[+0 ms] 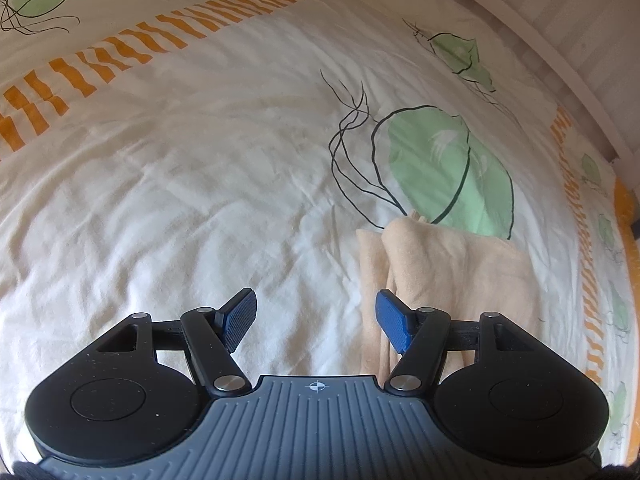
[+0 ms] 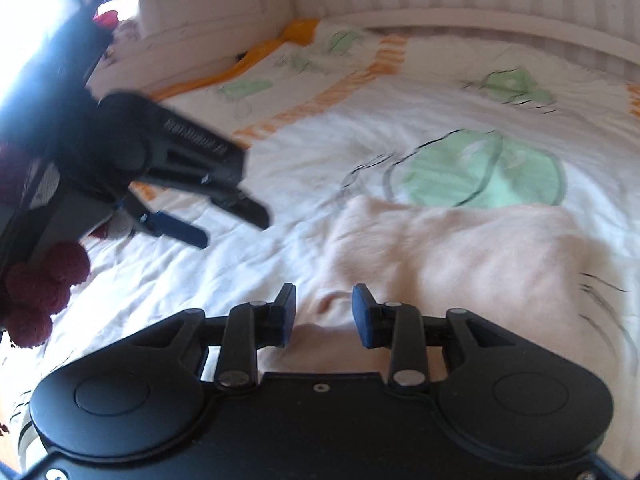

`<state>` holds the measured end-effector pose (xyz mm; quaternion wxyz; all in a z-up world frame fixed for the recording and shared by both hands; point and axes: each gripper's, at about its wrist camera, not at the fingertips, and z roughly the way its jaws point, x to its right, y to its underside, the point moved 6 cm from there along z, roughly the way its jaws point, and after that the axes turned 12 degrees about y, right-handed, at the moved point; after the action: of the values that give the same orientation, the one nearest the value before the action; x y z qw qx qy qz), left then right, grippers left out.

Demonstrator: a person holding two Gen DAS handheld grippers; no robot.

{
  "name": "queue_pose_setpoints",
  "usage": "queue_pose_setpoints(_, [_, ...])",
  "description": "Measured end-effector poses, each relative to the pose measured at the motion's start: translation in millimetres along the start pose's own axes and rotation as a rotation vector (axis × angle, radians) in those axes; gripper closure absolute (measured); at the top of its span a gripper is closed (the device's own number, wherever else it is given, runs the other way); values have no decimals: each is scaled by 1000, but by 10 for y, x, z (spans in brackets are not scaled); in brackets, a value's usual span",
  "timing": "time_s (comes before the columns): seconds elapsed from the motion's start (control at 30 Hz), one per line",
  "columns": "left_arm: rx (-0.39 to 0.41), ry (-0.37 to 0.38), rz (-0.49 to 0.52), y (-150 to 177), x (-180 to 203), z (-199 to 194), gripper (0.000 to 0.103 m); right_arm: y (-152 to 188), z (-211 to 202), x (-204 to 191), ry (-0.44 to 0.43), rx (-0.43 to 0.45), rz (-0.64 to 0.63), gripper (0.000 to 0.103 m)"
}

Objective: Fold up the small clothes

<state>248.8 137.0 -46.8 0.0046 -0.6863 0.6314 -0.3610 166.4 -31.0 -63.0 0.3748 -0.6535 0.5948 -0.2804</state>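
Note:
A folded peach garment [image 1: 448,272] lies on the bed sheet [image 1: 200,184], low on the right in the left wrist view. My left gripper [image 1: 315,300] hovers over bare sheet just left of it, open, with nothing between its blue pads [image 1: 240,320]. In the right wrist view the same garment [image 2: 452,256] fills the middle. My right gripper [image 2: 323,300] stands open over the garment's near rounded edge, and its pads do not press on the cloth. The left gripper [image 2: 230,226] shows at the left of that view, pointing down at the sheet.
The sheet [image 2: 304,160] is white with green leaf prints and orange striped bands. A white bed rail [image 2: 500,20] and slatted wall close the far side. Dark red knitted fabric [image 2: 44,280] hangs at the left edge, behind the left gripper.

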Motion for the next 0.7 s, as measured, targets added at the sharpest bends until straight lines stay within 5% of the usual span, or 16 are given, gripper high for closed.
queue_pose_setpoints(0.37, [-34,2,51,79,108,62,38,329,-294,-327,107,82,-260,60])
queue_pose_setpoints(0.7, [-49,0,80,114,167,101,38,381,-231,-336,124,41,-104,55])
